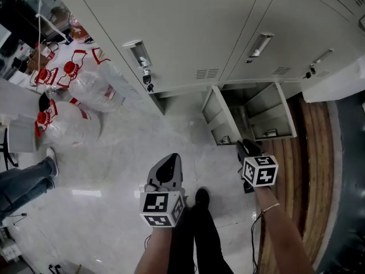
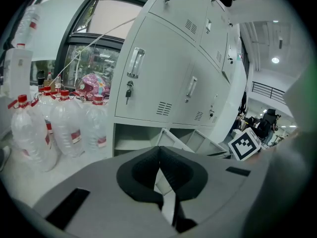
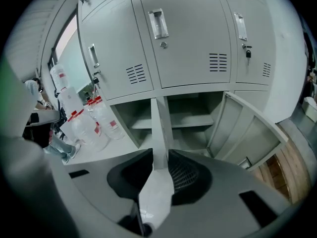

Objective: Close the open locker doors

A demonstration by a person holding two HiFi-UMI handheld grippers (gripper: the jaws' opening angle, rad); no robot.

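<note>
Down at the bottom row, push the open locker doors (image 1: pixel 219 116) near free edges, probably stiff, light sheet metal, with left gripper (image 1: pixel 171 161) closed empty, right gripper (image 1: pixel 245 147) parted, empty.

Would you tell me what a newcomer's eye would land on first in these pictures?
Most striking are two open doors, the left open door and the right open door, swung out from the bottom row of the grey lockers, just ahead of the right tool. Clear water bottles with red caps crowd the floor at the left. In the right gripper view, the left open door's edge shows between that tool's jaws.
</note>
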